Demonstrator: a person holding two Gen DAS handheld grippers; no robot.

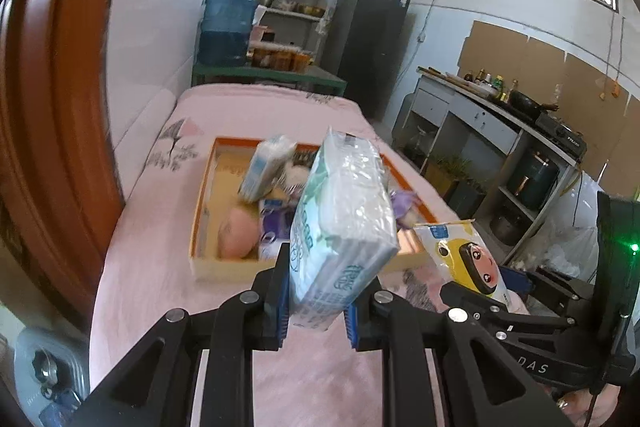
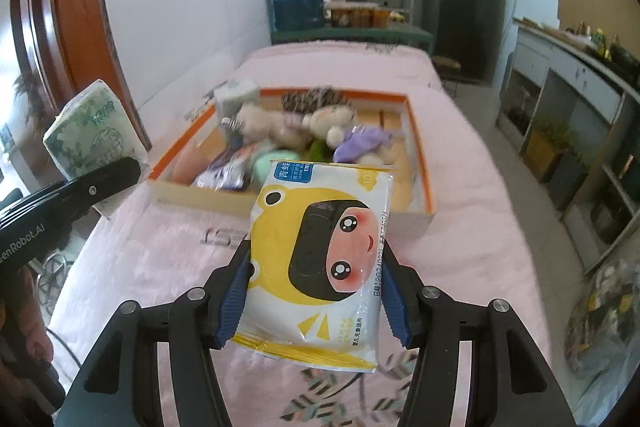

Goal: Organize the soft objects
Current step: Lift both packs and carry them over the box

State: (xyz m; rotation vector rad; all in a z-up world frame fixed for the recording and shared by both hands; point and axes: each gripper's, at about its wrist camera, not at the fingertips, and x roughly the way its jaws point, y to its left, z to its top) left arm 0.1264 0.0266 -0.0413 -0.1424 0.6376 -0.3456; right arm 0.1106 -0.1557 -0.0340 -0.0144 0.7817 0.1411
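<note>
Nearest, left gripper (image 1: pixel 316 311) pinching a green-and-white tissue pack (image 1: pixel 340 227) by its lower end, pack standing tilted above the pink bedspread (image 1: pixel 132 291). Just right of it, right gripper (image 2: pixel 316 301) clamped across the width of a yellow wet-wipe pouch (image 2: pixel 320 259) with a cartoon face, jaws wide but pressing both side edges, pouch bulging slightly. Both packs held in the air, near side of the orange-rimmed shallow box (image 2: pixel 420 155).

Best handled by keeping both grips steady, since soft packs sag and slip: no extra squeeze on the pouch, likely to buckle. Carry forward over the near wall with clearance, one pack at a time to avoid the grippers knocking together.

Farther in, box already crowded: peach ball (image 1: pixel 236 231), upright tissue pack (image 1: pixel 266 167), plush toys (image 2: pixel 316 125), purple cloth (image 2: pixel 360 143). Bare floor at far right of the box looks the safest landing spot; lower flat, then release.
</note>
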